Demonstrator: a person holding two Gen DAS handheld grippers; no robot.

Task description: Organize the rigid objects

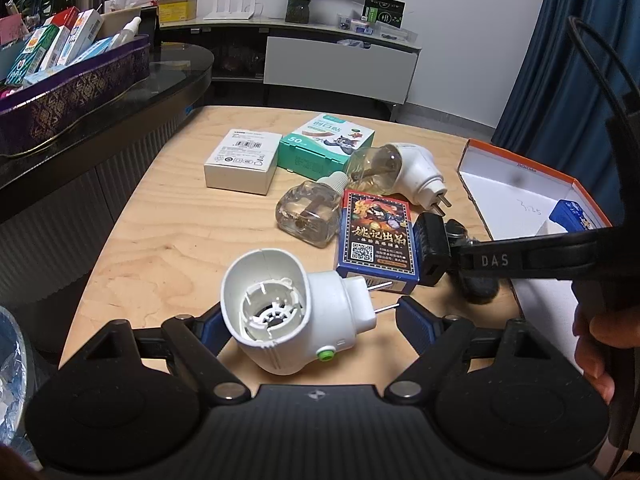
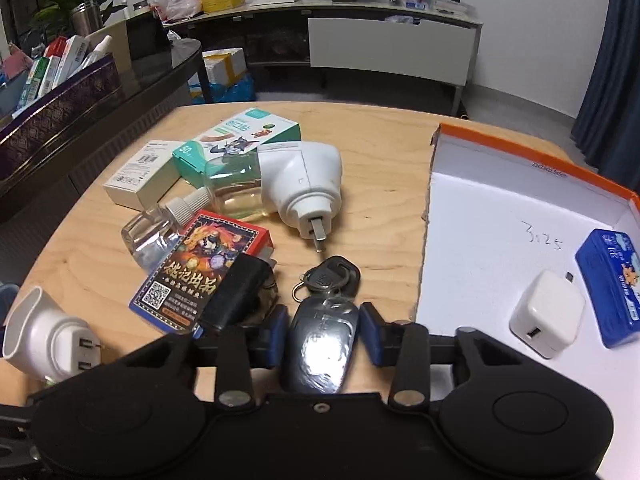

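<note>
My left gripper (image 1: 310, 314) is open around a white plug-in heater (image 1: 288, 312) lying on the wooden table (image 1: 160, 240); the jaws stand on either side of it, apart from it. My right gripper (image 2: 324, 330) has its blue pads on both sides of a dark car key fob (image 2: 322, 344) with a key ring (image 2: 330, 276). The right gripper also shows in the left wrist view (image 1: 452, 252). An orange-rimmed white box lid (image 2: 500, 208) at right holds a white charger (image 2: 546, 318) and a blue box (image 2: 612, 284).
On the table lie a card deck (image 2: 200, 276), a clear refill bottle (image 2: 160, 228), a second heater with a bottle (image 2: 296, 188), a green box (image 2: 240, 140), a white box (image 2: 140, 178) and a black adapter (image 2: 236, 296). A purple tray of boxes (image 1: 72, 80) stands at left.
</note>
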